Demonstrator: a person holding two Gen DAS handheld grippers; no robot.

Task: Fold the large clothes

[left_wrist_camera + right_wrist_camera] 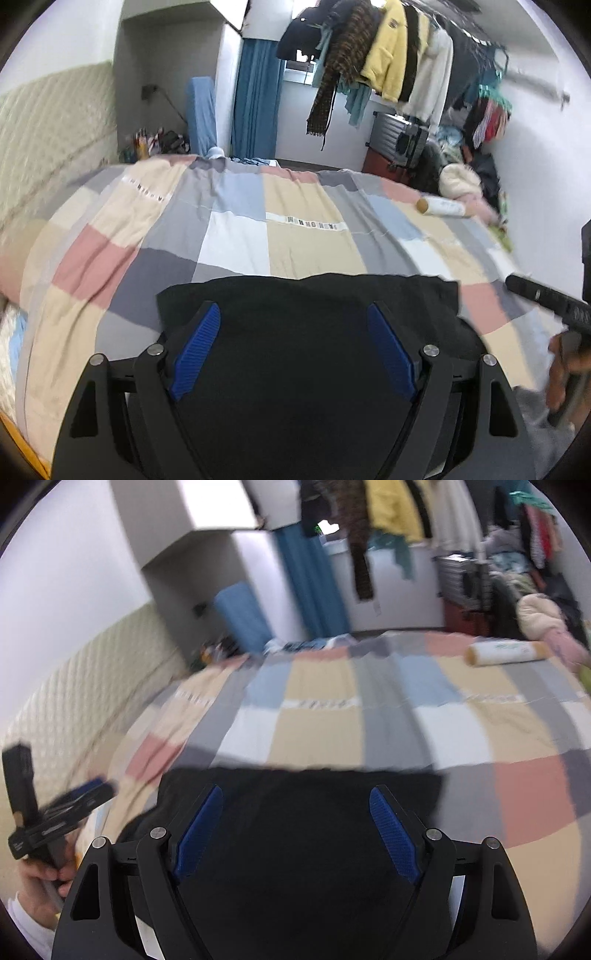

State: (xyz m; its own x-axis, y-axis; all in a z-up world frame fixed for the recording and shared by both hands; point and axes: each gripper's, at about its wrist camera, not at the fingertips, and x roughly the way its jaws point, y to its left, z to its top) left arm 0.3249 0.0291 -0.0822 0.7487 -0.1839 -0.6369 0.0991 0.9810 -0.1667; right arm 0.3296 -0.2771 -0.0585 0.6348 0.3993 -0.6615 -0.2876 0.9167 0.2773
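A black garment (pixel 303 332) lies flat on the near part of a bed with a checked cover (pixel 295 229); its far edge runs straight across. My left gripper (pixel 293 317) is open above the garment, blue pads wide apart, holding nothing. My right gripper (pixel 295 801) is also open and empty over the same garment (pixel 295 830). The right gripper shows at the right edge of the left wrist view (pixel 543 299). The left gripper shows at the left of the right wrist view (pixel 74 801), blurred.
A white roll with tan ends (pixel 441 207) lies on the bed's far right, also in the right wrist view (pixel 508 650). Clothes hang on a rack (pixel 388 55) beyond the bed. A quilted headboard (pixel 48 140) runs along the left. Piled clothes and a suitcase (pixel 400 136) stand at far right.
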